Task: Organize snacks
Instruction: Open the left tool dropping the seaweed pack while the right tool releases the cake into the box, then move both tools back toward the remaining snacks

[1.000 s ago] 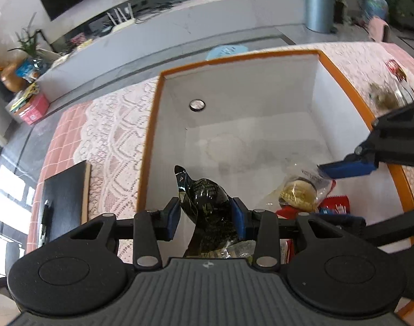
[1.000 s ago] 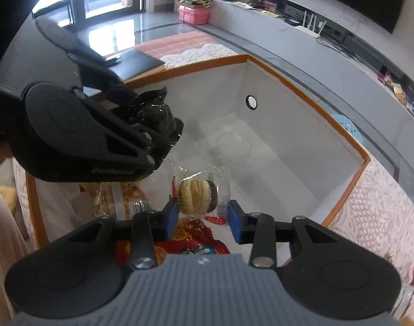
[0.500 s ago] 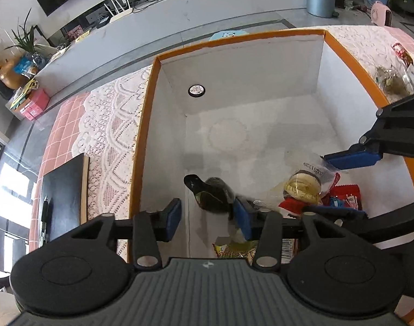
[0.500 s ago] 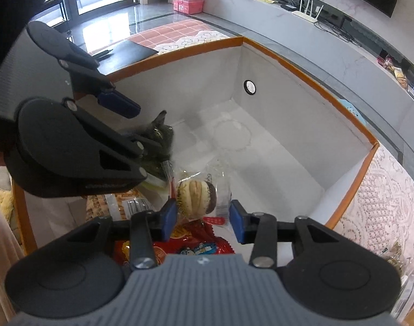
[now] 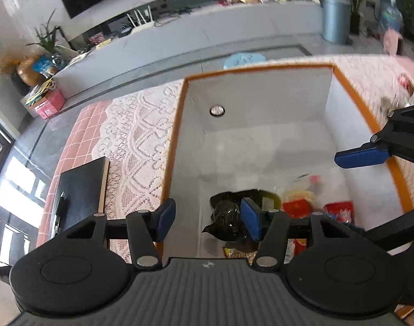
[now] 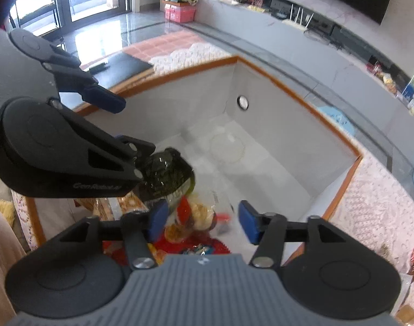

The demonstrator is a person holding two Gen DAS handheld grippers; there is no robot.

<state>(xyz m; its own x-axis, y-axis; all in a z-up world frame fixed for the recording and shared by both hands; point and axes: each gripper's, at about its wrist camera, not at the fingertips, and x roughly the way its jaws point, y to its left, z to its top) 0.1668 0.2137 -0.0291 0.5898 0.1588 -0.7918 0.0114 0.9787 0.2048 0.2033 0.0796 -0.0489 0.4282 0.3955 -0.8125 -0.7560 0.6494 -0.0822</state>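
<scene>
Box: the white box [image 5: 256,103] with the orange rim fills the centre of both views on the lace tablecloth [image 5: 136,146]; its far half is bare, and the snacks lie bunched in the near corner.
Left gripper: the left gripper [image 5: 208,221], at the bottom centre of its own view, has just been opening and now stands wide. A second ago its pads pinched the dark snack packet [image 5: 228,221]; now the packet lies below on the box floor, just beside the right pad and free of both.
Right gripper: the right gripper [image 6: 203,222] has also just been opening and stands wide over the clear-wrapped biscuit pack [image 6: 200,213], which a second ago sat between narrower jaws. The pack is blurred, so whether it has settled I cannot tell.
Snack pile: red packets [image 6: 198,245] lie under the biscuit pack, low in the frame.
Meaning: both snacks look delivered, so this drop seems done.
Left over: a few packets [image 5: 405,87] sit on the cloth at the upper right, probably next to be collected.
</scene>
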